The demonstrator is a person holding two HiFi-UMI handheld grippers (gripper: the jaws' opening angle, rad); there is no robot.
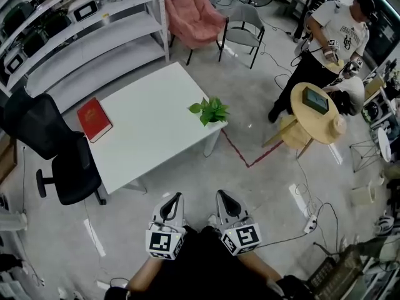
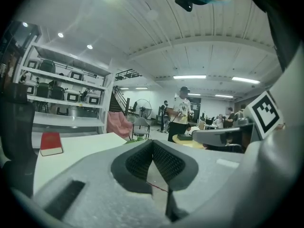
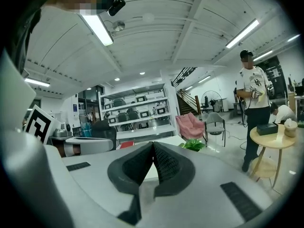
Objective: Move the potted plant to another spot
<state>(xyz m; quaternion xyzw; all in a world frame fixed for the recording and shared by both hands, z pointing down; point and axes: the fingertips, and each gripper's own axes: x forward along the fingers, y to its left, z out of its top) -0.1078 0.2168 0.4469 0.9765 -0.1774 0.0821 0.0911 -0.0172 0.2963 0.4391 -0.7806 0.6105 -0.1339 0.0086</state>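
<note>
Evidently not started yet: holds left gripper (image 1: 174,199) and right gripper (image 1: 224,198) low by the body, each pinched shut tip to tip on nothing, likely idle before approaching. Leaves the potted plant (image 1: 210,110) untouched on the white table (image 1: 140,130) corner, well apart.

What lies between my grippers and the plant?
In the head view, only bare floor, then the table edge. The plant stands at the table's corner. The left gripper and right gripper are short of the table, jaws shut.
</note>
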